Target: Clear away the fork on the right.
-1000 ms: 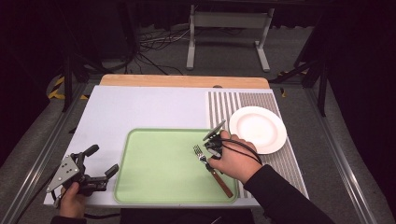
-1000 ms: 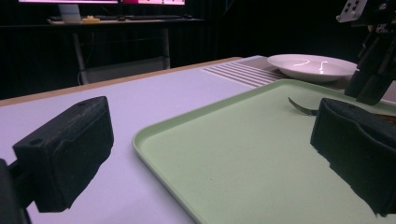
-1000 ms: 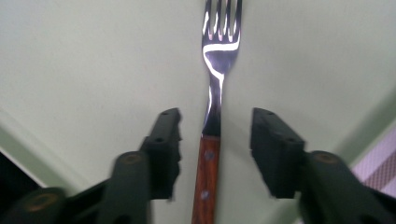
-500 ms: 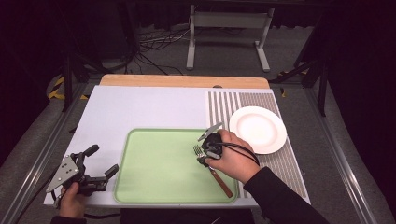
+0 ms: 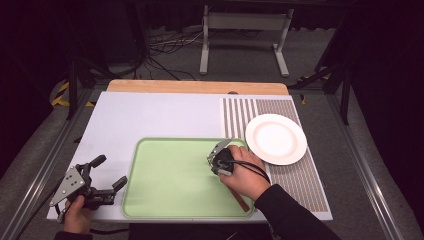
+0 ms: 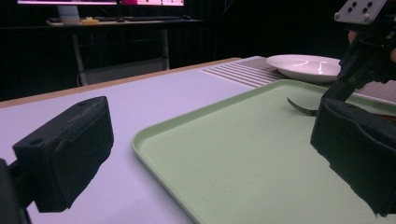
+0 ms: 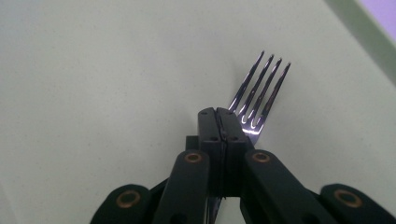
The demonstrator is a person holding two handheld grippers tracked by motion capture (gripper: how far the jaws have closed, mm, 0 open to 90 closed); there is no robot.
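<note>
While the person sits at the near side, a green tray (image 5: 170, 180) lies on the white table (image 5: 150, 115), close to the front edge. The right hand (image 5: 247, 172) holds the right gripper (image 5: 216, 159) low over the right part of the tray. In the right gripper view its two black jaws are pressed together w/ no gap. A metal fork (image 7: 259, 98) sits right at the jaw tips. Its 4 prongs stick out past them and point away over the green tray floor. The fork neck goes under the jaws, so I cannot tell if they pinch it or just sit on top of it. In the high view a brown handle (image 5: 241, 201) pokes out from under the right hand toward the front edge of the tray.

A white plate (image 5: 276, 138) rests on the striped mat (image 5: 295, 175) at the right side of the table, just beside the tray's far right corner. It has no food on it.

The left hand (image 5: 77, 217) holds the left gripper (image 5: 107, 172) at the front left corner of the table, just left of the tray. Its jaws are wide apart & hold nothing. In the left gripper view the tray edge runs btwn the 2 black pads (image 6: 65, 154), and the right gripper stands farther off over the fork's bent tip.

A wood board (image 5: 197, 87) runs along the far edge of the table.
</note>
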